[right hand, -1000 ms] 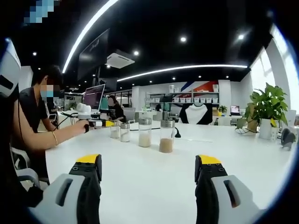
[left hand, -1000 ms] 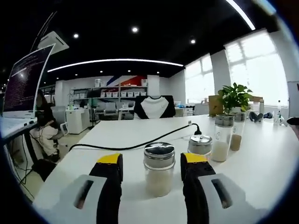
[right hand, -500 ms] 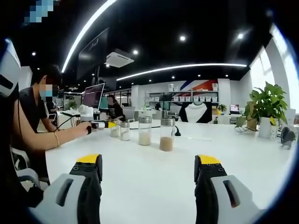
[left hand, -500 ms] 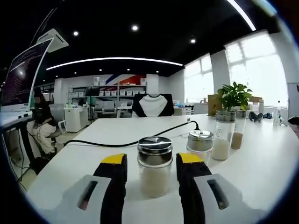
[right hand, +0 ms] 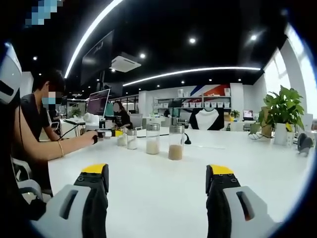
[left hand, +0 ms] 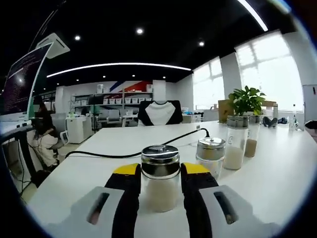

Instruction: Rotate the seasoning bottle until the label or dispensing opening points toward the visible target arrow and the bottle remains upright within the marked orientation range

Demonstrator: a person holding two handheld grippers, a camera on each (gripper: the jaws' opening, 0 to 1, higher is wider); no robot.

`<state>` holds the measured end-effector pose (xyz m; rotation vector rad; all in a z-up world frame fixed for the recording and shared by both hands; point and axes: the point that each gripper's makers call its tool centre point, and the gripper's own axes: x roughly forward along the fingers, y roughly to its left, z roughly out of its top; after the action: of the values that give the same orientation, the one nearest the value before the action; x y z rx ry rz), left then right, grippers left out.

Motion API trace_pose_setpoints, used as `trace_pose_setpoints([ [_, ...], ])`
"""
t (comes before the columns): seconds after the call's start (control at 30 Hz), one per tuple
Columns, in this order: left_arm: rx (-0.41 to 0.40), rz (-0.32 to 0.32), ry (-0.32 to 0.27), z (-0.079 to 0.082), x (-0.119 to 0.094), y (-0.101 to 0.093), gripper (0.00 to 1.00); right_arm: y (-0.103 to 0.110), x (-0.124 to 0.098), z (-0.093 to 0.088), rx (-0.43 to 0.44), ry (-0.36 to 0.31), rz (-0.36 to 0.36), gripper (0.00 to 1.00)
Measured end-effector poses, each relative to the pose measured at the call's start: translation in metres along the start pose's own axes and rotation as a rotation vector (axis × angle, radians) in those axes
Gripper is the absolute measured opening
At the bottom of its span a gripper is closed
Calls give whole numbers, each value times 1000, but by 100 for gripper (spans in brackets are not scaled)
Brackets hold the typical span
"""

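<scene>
A short glass seasoning bottle (left hand: 160,183) with a metal lid and white powder inside stands upright on the white table (left hand: 277,173). My left gripper (left hand: 160,169) is shut on it, one yellow-tipped jaw pressing each side of the glass. From the right gripper view the same bottle (right hand: 122,137) is small and far off at the left, with the left gripper (right hand: 106,132) at it. My right gripper (right hand: 157,172) hovers low over the table, open, with nothing between its jaws. No arrow or label can be made out.
Beside the held bottle stand a short bottle (left hand: 211,151), a tall white-filled one (left hand: 236,144) and a tall brown-filled one (left hand: 251,139). A black cable (left hand: 138,154) crosses the table behind. A potted plant (left hand: 246,102) is at the right. A person (right hand: 34,129) sits at the table's left side.
The left gripper's jaws have drawn in from either side until they touch the bottle, and the camera has crept closer. The right gripper has stayed put and open.
</scene>
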<state>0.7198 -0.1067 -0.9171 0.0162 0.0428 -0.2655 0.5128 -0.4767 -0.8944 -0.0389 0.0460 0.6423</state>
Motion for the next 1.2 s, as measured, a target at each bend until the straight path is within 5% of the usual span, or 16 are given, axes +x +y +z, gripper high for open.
trace_pose_setpoints([
  [0.73,122,28,-4,9,-22,-21,33,7,1,2,1,-9,34,80],
  [1.2,91,7,-56,26,-40,-42,33,7,-2,5,5,-24,44,80],
])
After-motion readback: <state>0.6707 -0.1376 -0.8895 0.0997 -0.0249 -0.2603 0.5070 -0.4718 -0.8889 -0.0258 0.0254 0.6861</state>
